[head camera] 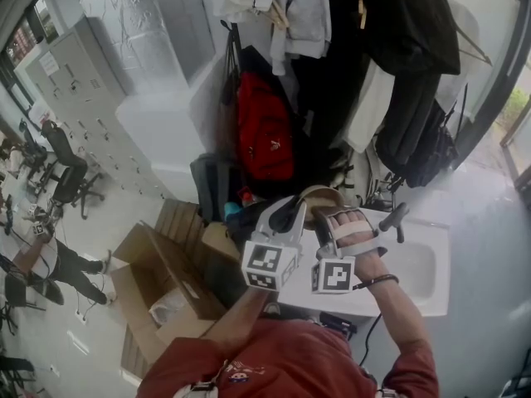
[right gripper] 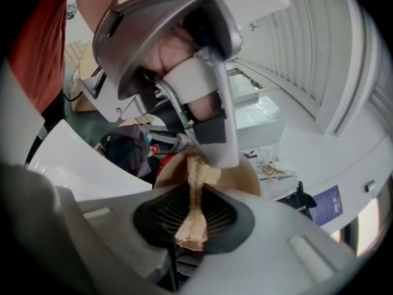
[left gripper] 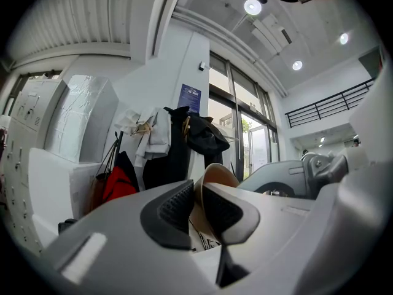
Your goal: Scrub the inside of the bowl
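Right now the tan bowl (left gripper: 216,172) is off any surface, held up in the air in front of us, just beside the near left corner of the white sink (head camera: 431,293). It is tipped on its side rather than sitting upright.

We have the left tool (left gripper: 198,192) clenched on the bowl's rim. In the left gripper view the thin wall of the bowl runs between the two dark ribbed pads, one pad against the outside and the other against the inside. The rest of the bowl rises past the tips.

Our right tool (right gripper: 195,192) is clamped on a frayed beige scrub cloth (right gripper: 191,223). The cloth is pinched flat between the pads, and its free end sticks out beyond the tips. That end lies against the bowl's inner surface, right next to the left tool's inner jaw, which reaches down over the rim from above in the right gripper view.

From the head view the two tools sit side by side and close together, marker cubes toward us, both pointing at the bowl just beyond their tips.

Behind the bowl a red backpack (head camera: 264,135) hangs under dark coats (head camera: 406,23). Open cardboard boxes (head camera: 158,272) stand on the floor to our left.
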Motion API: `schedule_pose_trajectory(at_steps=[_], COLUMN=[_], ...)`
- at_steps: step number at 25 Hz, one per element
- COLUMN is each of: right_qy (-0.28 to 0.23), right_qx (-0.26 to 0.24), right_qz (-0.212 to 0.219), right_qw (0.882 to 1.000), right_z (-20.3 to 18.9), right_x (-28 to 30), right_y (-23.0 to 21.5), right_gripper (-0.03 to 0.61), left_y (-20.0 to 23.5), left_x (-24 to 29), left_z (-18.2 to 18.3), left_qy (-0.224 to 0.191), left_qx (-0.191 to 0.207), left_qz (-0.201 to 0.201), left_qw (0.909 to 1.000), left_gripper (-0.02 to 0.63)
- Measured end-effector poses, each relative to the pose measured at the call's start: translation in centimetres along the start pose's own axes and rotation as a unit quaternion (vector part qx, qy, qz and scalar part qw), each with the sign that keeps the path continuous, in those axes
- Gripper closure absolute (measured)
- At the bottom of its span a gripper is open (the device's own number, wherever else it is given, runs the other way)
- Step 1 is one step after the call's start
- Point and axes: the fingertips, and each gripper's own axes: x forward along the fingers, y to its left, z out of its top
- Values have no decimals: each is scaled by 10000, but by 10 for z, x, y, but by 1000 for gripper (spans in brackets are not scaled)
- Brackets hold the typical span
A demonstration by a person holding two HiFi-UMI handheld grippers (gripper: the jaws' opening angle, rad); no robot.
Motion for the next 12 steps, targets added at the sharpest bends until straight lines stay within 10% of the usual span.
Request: schedule_pose_trajectory(at_steps=[12], right_qy=[-68], right_qx=[287], right_qz=[-124], right_qw=[9995], right_z=[-5], right_x=[0], right_y=[-2], right_gripper=[529], left_y=[2], left_x=[-1], left_z=[-2], left_qy=[-6], left_qx=[7], left_qz=[52], left_qw=[10000], left_gripper=[568])
